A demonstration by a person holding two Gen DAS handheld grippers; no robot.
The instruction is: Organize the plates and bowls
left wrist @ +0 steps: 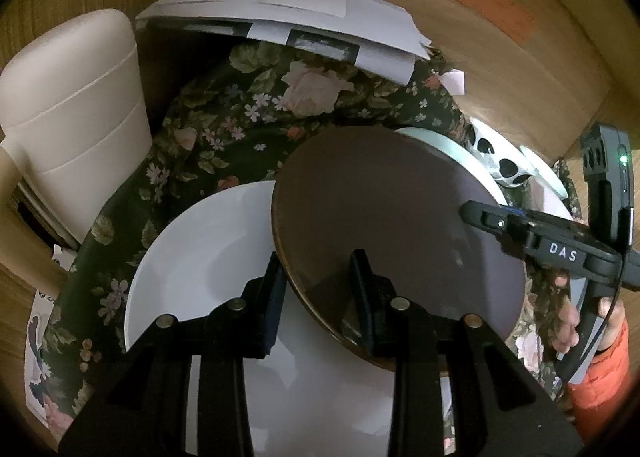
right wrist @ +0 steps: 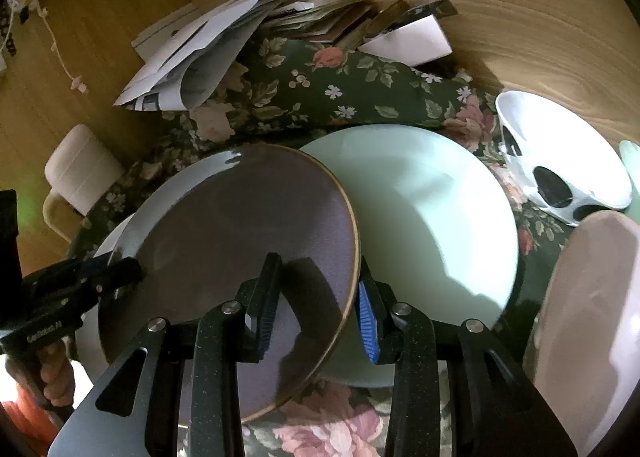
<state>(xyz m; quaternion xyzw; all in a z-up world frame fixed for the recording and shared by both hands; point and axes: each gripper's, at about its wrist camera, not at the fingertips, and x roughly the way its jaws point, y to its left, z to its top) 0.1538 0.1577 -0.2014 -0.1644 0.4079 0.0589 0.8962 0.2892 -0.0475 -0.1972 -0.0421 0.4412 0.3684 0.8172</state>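
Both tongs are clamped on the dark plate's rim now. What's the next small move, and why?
Probably lift the dark plate straight up a little, level, with both tongs together. The left tongs pinch its rim on one side and the right tongs on the opposite side, and it overlaps the white plate and the pale green plate, so sliding it would likely drag on them.

Black tongs, blue ribbed pads, silver screws; orange sleeve.

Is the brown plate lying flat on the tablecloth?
No, the brown plate is tilted and raised, its rim clamped on one side by the right claw and on the other by the left claw, overlapping the white plate.
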